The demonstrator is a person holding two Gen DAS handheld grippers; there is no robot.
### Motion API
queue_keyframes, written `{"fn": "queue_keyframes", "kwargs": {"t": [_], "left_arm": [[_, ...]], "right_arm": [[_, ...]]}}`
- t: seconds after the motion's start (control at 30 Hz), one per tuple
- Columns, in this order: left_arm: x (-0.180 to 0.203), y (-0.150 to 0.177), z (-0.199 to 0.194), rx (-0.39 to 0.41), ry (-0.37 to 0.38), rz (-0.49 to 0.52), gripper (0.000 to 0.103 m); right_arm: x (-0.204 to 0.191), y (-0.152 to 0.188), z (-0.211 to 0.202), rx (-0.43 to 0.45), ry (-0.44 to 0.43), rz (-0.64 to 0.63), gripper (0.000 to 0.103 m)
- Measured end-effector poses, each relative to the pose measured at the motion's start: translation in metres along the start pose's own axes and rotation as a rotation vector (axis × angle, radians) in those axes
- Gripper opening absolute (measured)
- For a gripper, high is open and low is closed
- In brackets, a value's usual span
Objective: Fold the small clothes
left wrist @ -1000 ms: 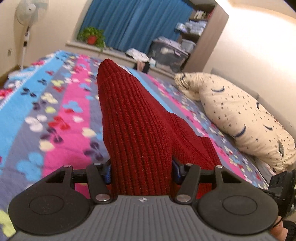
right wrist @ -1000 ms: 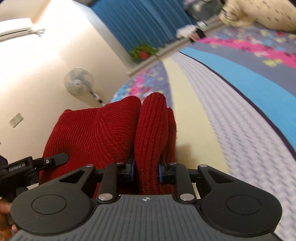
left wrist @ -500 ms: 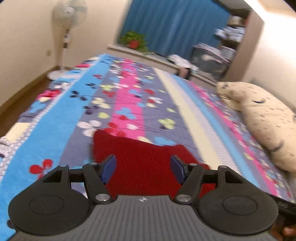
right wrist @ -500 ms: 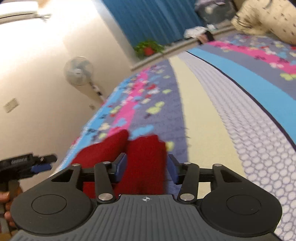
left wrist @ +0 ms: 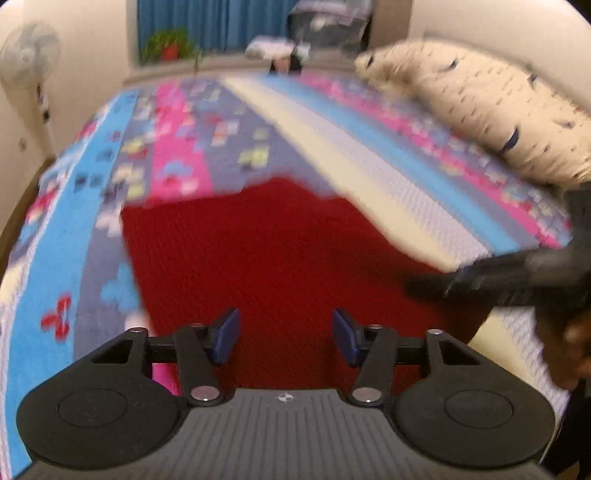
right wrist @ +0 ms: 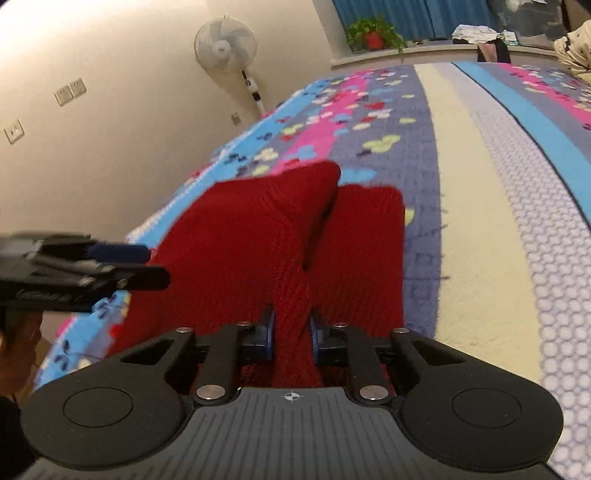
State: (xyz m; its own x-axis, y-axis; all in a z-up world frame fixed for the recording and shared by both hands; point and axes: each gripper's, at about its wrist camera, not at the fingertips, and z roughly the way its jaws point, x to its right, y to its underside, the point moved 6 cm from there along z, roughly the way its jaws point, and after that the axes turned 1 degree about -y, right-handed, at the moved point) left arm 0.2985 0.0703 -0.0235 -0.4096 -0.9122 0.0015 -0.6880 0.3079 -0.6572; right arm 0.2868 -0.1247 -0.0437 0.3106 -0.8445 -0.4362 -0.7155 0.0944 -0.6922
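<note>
A dark red knitted garment (left wrist: pixel 280 251) lies spread on the patterned bedspread (left wrist: pixel 173 155), seen blurred in the left wrist view. My left gripper (left wrist: pixel 284 336) is open and empty just above its near edge. In the right wrist view the garment (right wrist: pixel 258 229) shows a raised fold beside a flat part. My right gripper (right wrist: pixel 291 328) is shut on a ridge of the red knit at its near edge. The left gripper (right wrist: pixel 85 266) shows at the left of the right wrist view, and the right gripper (left wrist: pixel 480 280) at the right of the left wrist view.
A cream patterned pillow (left wrist: pixel 491 110) lies at the bed's right side. A standing fan (right wrist: pixel 229 48) is by the wall left of the bed. A potted plant (right wrist: pixel 373 33) and piled items sit on the far window ledge before blue curtains.
My left gripper let go of the red garment and opened; the garment dropped flat on the bed. My right gripper closed again on a ridge of the knit, and the views swung right.
</note>
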Motion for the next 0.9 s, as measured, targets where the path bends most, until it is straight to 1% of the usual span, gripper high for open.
{"fn": "queue_keyframes", "kwargs": {"t": [0.03, 0.07, 0.13, 0.17, 0.2, 0.23, 0.27, 0.3, 0.33, 0.37, 0.4, 0.43, 0.47, 0.53, 0.57, 0.6, 0.67, 0.73, 0.77, 0.8, 0.83, 0.9], "left_arm": [[0.000, 0.012, 0.013, -0.049, -0.013, 0.017, 0.051], [0.005, 0.023, 0.025, -0.099, -0.028, 0.049, 0.051], [0.017, 0.024, 0.024, -0.097, -0.072, 0.103, 0.051], [0.019, 0.021, 0.015, -0.080, -0.085, 0.094, 0.051], [0.019, 0.020, 0.004, -0.053, -0.084, 0.064, 0.051], [0.017, 0.021, -0.003, -0.032, -0.080, 0.035, 0.051], [0.013, 0.027, -0.008, -0.028, -0.084, -0.007, 0.051], [0.010, 0.036, -0.007, -0.049, -0.094, -0.032, 0.051], [0.008, 0.045, -0.001, -0.092, -0.109, -0.047, 0.052], [0.007, 0.051, 0.006, -0.118, -0.114, -0.048, 0.052], [0.008, 0.051, 0.007, -0.125, -0.111, -0.052, 0.052], [0.009, 0.050, 0.004, -0.126, -0.108, -0.067, 0.052], [0.010, 0.048, -0.003, -0.123, -0.111, -0.089, 0.052], [0.013, 0.049, -0.021, -0.100, -0.105, -0.131, 0.053], [0.015, 0.052, -0.031, -0.082, -0.110, -0.145, 0.057], [0.018, 0.055, -0.038, -0.071, -0.129, -0.157, 0.066], [0.022, 0.061, -0.058, -0.033, -0.167, -0.164, 0.085], [0.031, 0.062, -0.081, 0.035, -0.208, -0.162, 0.091], [0.034, 0.064, -0.090, 0.064, -0.225, -0.165, 0.096], [0.037, 0.065, -0.099, 0.098, -0.241, -0.171, 0.098], [0.040, 0.066, -0.111, 0.134, -0.256, -0.183, 0.103], [0.047, 0.068, -0.131, 0.194, -0.267, -0.207, 0.103]], "right_arm": [[0.003, 0.002, 0.002, -0.008, 0.003, 0.020, 0.018], [0.007, 0.010, 0.007, -0.033, 0.026, 0.029, 0.018], [0.010, 0.024, 0.024, -0.084, 0.064, 0.023, 0.019], [0.007, 0.025, 0.024, -0.077, 0.083, 0.011, 0.019], [0.002, 0.021, 0.017, -0.054, 0.098, 0.007, 0.022], [-0.003, 0.016, 0.008, -0.026, 0.099, 0.011, 0.025], [-0.009, 0.011, -0.004, 0.020, 0.087, 0.011, 0.027], [-0.013, 0.007, -0.014, 0.062, 0.086, -0.003, 0.028], [-0.015, 0.008, -0.018, 0.075, 0.106, -0.035, 0.027], [-0.012, 0.015, -0.013, 0.034, 0.154, -0.067, 0.027], [-0.004, 0.023, -0.004, -0.030, 0.193, -0.075, 0.033], [0.005, 0.032, 0.003, -0.085, 0.209, -0.054, 0.035], [0.012, 0.036, 0.001, -0.089, 0.200, -0.003, 0.036], [0.014, 0.030, -0.016, -0.067, 0.186, 0.071, 0.041], [0.010, 0.025, -0.028, -0.040, 0.181, 0.074, 0.041], [0.005, 0.021, -0.041, -0.007, 0.190, 0.054, 0.043], [-0.006, 0.020, -0.067, 0.047, 0.237, -0.004, 0.051], [-0.015, 0.022, -0.089, 0.090, 0.259, -0.031, 0.068], [-0.017, 0.025, -0.100, 0.106, 0.263, -0.038, 0.072], [-0.020, 0.029, -0.111, 0.125, 0.273, -0.048, 0.079], [-0.020, 0.031, -0.119, 0.140, 0.282, -0.054, 0.084], [-0.027, 0.038, -0.138, 0.167, 0.292, -0.059, 0.088]]}}
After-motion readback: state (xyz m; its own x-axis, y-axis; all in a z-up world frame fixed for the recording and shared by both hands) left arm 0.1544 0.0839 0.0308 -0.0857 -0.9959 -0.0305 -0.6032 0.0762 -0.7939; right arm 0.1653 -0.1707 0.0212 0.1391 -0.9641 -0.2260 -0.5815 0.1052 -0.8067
